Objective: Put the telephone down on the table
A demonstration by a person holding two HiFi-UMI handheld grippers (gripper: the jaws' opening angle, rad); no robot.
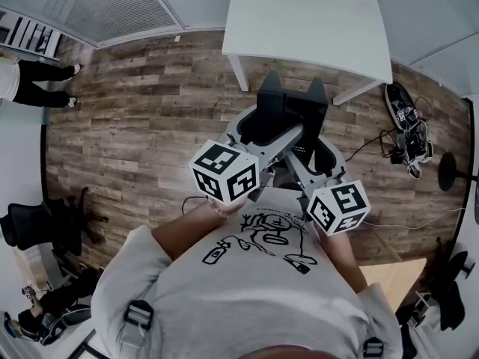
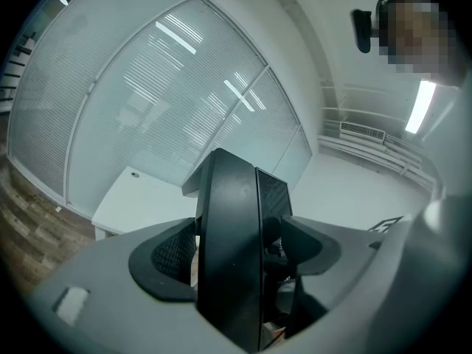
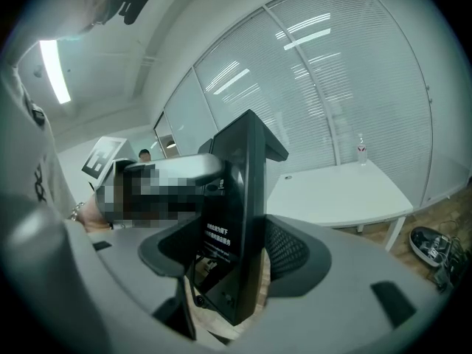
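I hold the black telephone (image 1: pixel 288 111) in the air before the person's chest, over the wooden floor. Both grippers grip it from either side: the left gripper (image 1: pixel 258 129) and the right gripper (image 1: pixel 314 152) are each shut on it. In the left gripper view the telephone (image 2: pixel 232 242) stands edge-on between the jaws of the left gripper (image 2: pixel 240 271). In the right gripper view a flat black face of the telephone (image 3: pixel 236 212), with small white print, sits clamped in the right gripper (image 3: pixel 228 271). The white table (image 1: pixel 307 21) lies ahead, beyond the telephone.
A small bottle (image 3: pixel 361 152) stands at the far side of the white table (image 3: pixel 339 194). Shoes and cables (image 1: pixel 408 126) lie on the floor at the right. A black office chair (image 1: pixel 45 226) stands at the left; a person's legs (image 1: pixel 41 73) show at upper left.
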